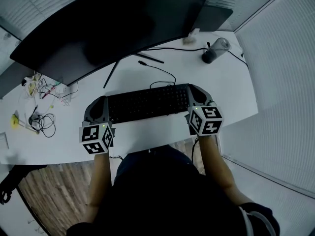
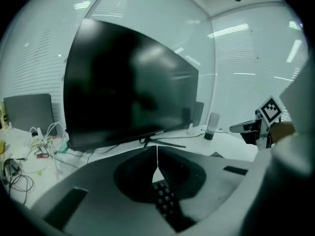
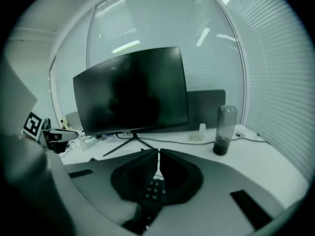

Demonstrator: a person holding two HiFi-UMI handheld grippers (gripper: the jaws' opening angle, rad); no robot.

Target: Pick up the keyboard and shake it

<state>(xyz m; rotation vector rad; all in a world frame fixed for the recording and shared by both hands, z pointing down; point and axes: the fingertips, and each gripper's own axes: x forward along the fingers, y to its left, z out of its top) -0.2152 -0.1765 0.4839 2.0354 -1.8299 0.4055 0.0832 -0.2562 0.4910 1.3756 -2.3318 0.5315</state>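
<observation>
On the far left of the white desk (image 1: pixel 231 92), a bunch of thin cables (image 1: pixel 42 122) is lying in loops. A big dark monitor (image 1: pixel 113 28) is standing at the far side of the desk, with its thin legs spreading out under it.

The left gripper (image 1: pixel 101 107) is squeezing the left end of the black keyboard (image 1: pixel 147 103). Its jaws are pressing together on that end, and a few keys are showing right behind them in the left gripper view.

The keyboard is sitting between the two grippers, over the near middle of the desk, in front of the monitor. A thin black wire is running from it toward the far side.

The right gripper (image 1: pixel 197 96) is squeezing the right end of the keyboard in the same way, with its jaws closing tight on it. The person's arms are reaching out to both grippers.

A dark bottle (image 1: pixel 215 50) is standing at the far right of the desk.
</observation>
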